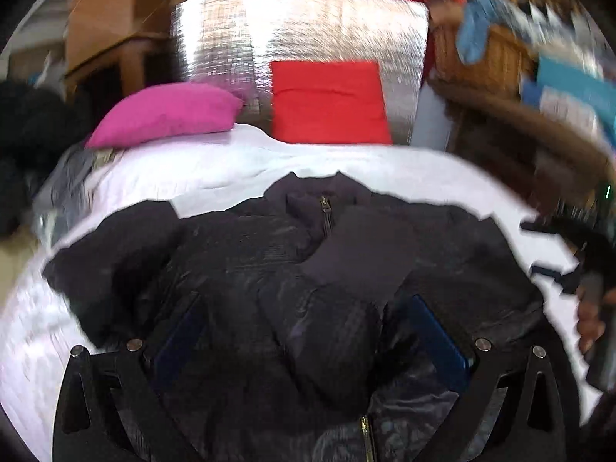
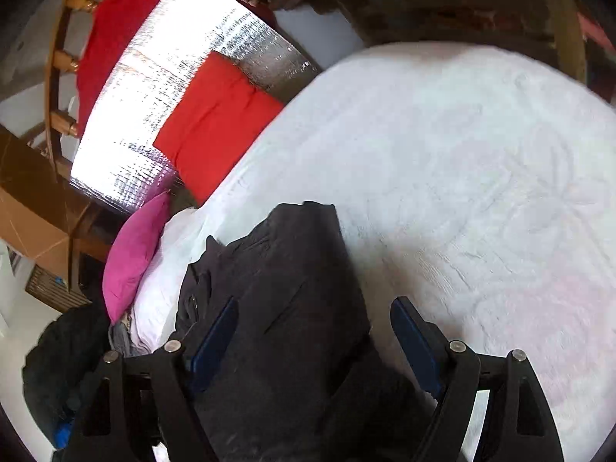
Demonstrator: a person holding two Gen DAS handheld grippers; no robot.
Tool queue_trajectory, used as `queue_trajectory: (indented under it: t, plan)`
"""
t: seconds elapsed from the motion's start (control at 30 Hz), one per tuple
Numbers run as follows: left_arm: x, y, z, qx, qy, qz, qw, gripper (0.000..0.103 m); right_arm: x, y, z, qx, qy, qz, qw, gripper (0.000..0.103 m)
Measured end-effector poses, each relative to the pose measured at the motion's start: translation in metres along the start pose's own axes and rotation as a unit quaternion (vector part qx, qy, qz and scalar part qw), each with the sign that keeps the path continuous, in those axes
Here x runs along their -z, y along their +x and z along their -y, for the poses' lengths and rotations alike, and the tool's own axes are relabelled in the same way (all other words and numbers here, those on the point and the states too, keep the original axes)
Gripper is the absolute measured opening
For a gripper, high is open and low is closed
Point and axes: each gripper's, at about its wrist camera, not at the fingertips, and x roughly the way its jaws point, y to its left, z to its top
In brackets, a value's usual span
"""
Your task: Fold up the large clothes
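My jacket (image 1: 308,269) lies mid-bed (image 2: 481,173), one sleeve (image 1: 358,254) folded in; both tongs (image 1: 308,331) (image 2: 313,335) gape empty, most folding remains.

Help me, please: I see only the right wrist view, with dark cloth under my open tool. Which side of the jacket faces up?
Observer: The front. In the left wrist view the jacket lies on the white bedcover with its zipper on top, closed at the collar.
Operator: Are the sleeves folded in?
Observer: One folded sleeve lies across the chest. The other sleeve is bunched at the picture's left side and seems not yet folded in.
Operator: Does the left tool hold something?
Observer: No. The left tool is open over the lower part of the jacket and grips nothing.
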Motion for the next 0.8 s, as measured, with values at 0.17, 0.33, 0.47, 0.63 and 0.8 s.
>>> queue_trajectory:
  t: [0.17, 0.33, 0.47, 0.63, 0.8]
  plan:
    - [0.006, 0.029, 0.0, -0.045, 0.013, -0.047, 0.9978, 0.101, -0.001, 0.044, -0.012, 0.002, -0.039, -0.043, 0.998, 0.079]
    - [0.011, 0.033, -0.017, -0.008, -0.006, -0.069, 0.9976, 0.043, 0.021, 0.075, -0.024, 0.053, -0.095, -0.073, 0.991, 0.032]
    - [0.004, 0.02, -0.047, 0.016, -0.058, -0.057, 0.9966, 0.035, 0.016, 0.045, -0.042, 0.052, -0.119, -0.026, 0.991, 0.019]
    - [0.003, -0.005, -0.08, -0.036, -0.048, -0.034, 0.9976, 0.05, 0.02, 0.035, -0.045, 0.064, -0.137, 0.003, 0.988, 0.018]
    - [0.011, -0.015, -0.123, -0.014, -0.092, -0.051, 0.9943, 0.081, 0.015, 0.047, -0.024, 0.066, -0.086, -0.023, 0.994, 0.019]
